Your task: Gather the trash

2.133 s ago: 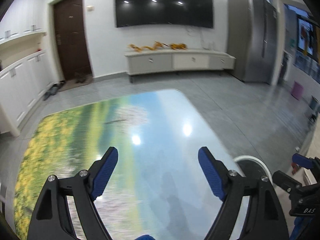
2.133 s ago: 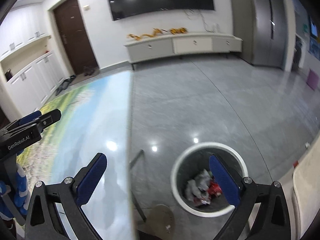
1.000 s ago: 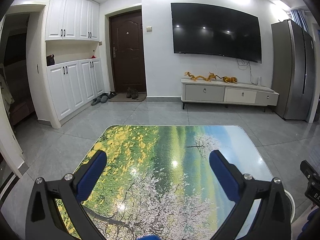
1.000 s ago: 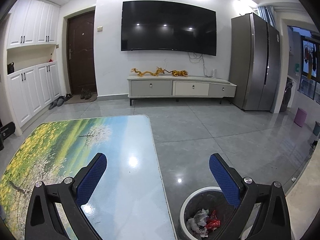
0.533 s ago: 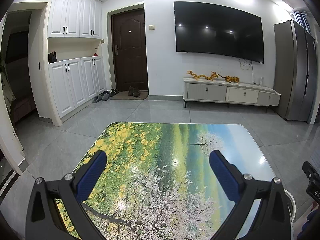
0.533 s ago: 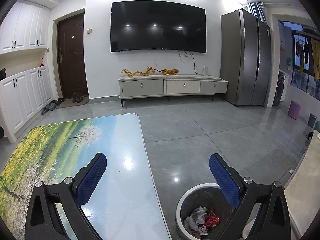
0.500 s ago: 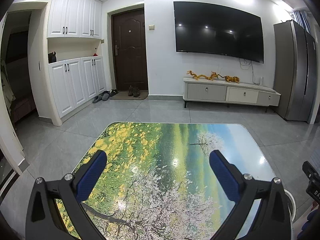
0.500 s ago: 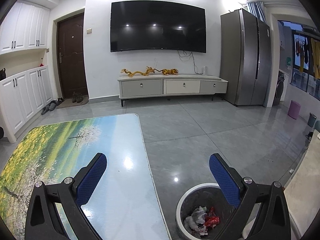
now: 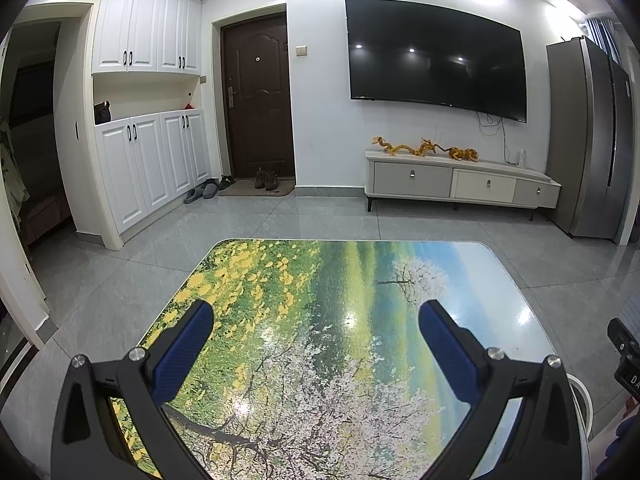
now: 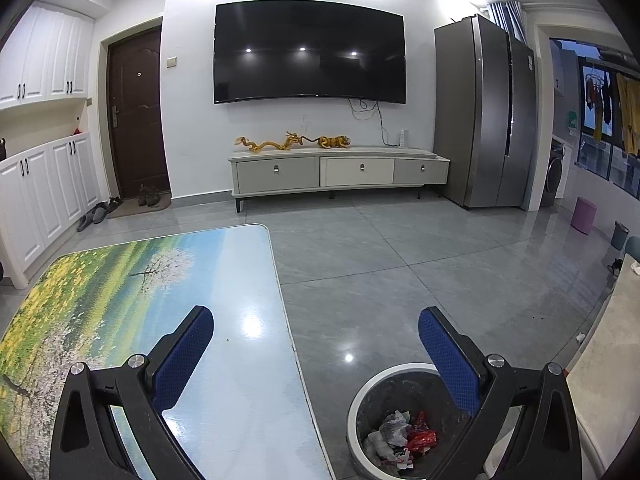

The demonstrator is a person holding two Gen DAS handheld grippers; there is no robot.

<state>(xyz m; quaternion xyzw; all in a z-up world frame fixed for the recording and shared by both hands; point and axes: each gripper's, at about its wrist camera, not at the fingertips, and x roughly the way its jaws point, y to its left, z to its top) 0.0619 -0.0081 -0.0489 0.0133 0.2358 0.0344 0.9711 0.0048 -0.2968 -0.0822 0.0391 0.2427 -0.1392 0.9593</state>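
Across the table [image 9: 320, 300] with its printed landscape top nothing lies that looks like litter, so the collecting seems finished or nearly so. Beside it on the floor stands the bin [image 10: 362, 408], and crumpled trash [image 10: 400, 438] rests at its bottom. Left gripper [image 9: 316, 356] and right gripper [image 10: 316, 356] both hover spread wide, holding nothing.

The table [image 10: 240, 360] stands near, with the bin [image 10: 360, 400] on the floor [image 10: 400, 280] just right of its near right corner, and trash [image 10: 400, 440] lying in the bin. Far across the floor, a cabinet [image 10: 340, 172] sits against the wall under the TV [image 10: 308, 52]. The door [image 10: 136, 120] is to its left, with the fridge [image 10: 484, 120] to its right.
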